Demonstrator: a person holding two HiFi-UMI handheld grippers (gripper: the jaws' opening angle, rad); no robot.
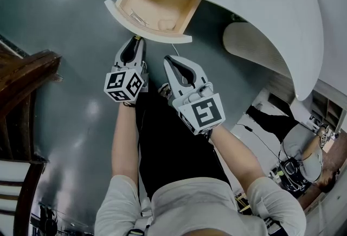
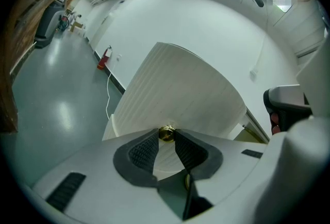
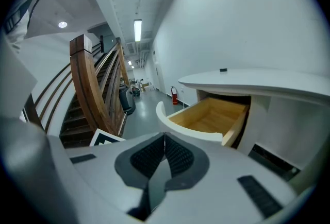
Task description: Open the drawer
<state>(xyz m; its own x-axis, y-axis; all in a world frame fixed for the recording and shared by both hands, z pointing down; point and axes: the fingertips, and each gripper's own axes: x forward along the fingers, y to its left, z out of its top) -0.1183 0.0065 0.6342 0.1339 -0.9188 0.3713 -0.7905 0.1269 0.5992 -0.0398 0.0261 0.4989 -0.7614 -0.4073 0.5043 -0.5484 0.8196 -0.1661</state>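
White and curving, the desk (image 1: 260, 1) sweeps across the top of the head view, and from under its edge the drawer (image 1: 146, 31) stands well pulled out over the grey-green floor (image 1: 65, 23). Its pale wooden box runs lengthwise from the desk out towards the person, and its curved white front faces the two grippers. A couple of small items lie inside, too small to make out. Off to the left rises a dark wooden staircase (image 1: 27, 77), well apart from the desk. Both forearms reach forward side by side. The left gripper (image 1: 134, 44) points at the middle of the drawer front, angled a little downward, its ribbed pads clamped on the small brass knob (image 2: 166, 133) there. The right gripper (image 1: 170, 60) hangs just beside it, on the person's right and a touch short of the drawer front, its jaws pressed together on nothing. Nothing stands between the grippers and the drawer. In the left gripper view, a red fire extinguisher (image 2: 104, 57) stands against the far wall, with a thin cable trailing along the floor near it.
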